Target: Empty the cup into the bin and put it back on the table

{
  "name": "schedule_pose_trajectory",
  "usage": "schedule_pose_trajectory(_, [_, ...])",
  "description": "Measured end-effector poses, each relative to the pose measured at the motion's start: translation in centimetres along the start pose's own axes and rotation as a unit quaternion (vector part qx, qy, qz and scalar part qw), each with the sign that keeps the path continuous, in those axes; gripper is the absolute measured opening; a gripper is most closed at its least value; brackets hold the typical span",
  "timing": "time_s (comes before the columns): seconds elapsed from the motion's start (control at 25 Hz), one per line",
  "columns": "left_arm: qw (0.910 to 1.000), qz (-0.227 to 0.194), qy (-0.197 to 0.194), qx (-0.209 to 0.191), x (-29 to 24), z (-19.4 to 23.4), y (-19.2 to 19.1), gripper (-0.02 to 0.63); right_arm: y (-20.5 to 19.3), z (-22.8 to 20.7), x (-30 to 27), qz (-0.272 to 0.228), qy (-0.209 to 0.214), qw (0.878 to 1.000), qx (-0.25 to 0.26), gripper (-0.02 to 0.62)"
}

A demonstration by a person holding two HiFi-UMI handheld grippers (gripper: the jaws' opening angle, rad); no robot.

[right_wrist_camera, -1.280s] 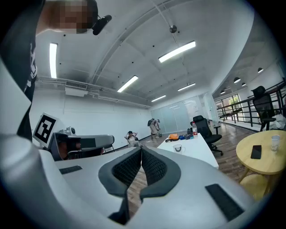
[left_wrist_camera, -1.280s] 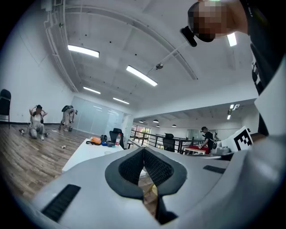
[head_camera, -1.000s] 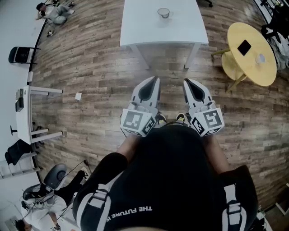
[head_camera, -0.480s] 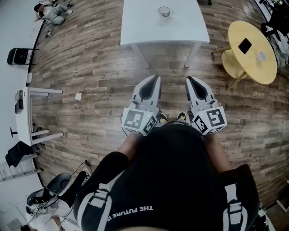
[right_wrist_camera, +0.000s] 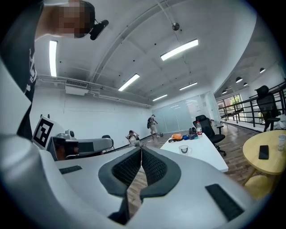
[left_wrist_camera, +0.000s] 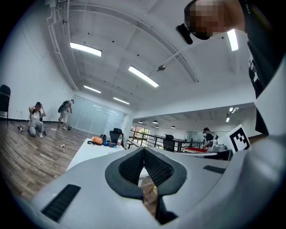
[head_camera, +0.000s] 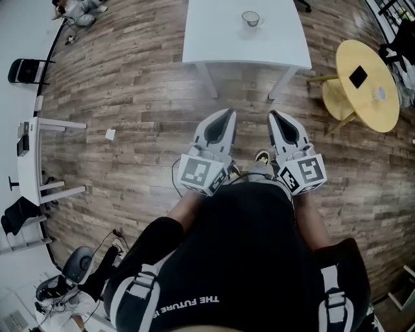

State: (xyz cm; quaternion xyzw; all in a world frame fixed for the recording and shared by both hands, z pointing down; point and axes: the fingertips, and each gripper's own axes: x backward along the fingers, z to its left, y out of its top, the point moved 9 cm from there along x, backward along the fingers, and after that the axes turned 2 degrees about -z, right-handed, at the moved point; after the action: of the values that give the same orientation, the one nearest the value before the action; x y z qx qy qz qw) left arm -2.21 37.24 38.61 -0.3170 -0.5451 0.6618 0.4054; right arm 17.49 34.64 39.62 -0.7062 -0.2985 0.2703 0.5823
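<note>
A clear glass cup [head_camera: 251,18] stands on the white table [head_camera: 214,39] ahead of me, far beyond both grippers. The right gripper view shows the same cup [right_wrist_camera: 183,149] near the table's front end [right_wrist_camera: 210,157]. My left gripper [head_camera: 228,114] and right gripper [head_camera: 273,115] are held side by side at waist height over the wooden floor, pointing at the table. Both are shut with nothing between the pads, as seen in the left gripper view [left_wrist_camera: 144,150] and the right gripper view [right_wrist_camera: 141,149]. No bin shows in any view.
A yellow round table [head_camera: 382,113] with a phone [head_camera: 357,78] stands to the right. A white desk [head_camera: 29,162] and a chair [head_camera: 23,68] are at the left, with a scrap of paper [head_camera: 110,135] on the floor. Bags and a bottle [right_wrist_camera: 198,130] lie at the table's far end.
The table and cup have slid slightly right and down in the head view as I shift forward. Both grippers stay shut and keep their places in front of me.
</note>
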Motion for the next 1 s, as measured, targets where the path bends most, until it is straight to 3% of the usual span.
schedule_pose_trajectory(0.32, [0.9999, 0.013, 0.001, -0.007, -5.9, 3.2, -1.1, 0.023, -0.3, -5.0, -5.7, 0.01, 0.012, 1.0, 0.026, 0.017])
schedule_pose_trajectory(0.72, [0.9994, 0.029, -0.011, -0.016, -25.5, 9.6, -1.6, 0.023, 1.0, -21.7, -18.4, 0.019, 0.014, 1.0, 0.015, 0.017])
schedule_pose_trajectory(1.0, [0.9978, 0.052, 0.026, -0.031, -35.2, 14.4, -2.5, 0.023, 0.0, -30.9, -25.7, 0.039, 0.015, 0.998, 0.048, 0.017])
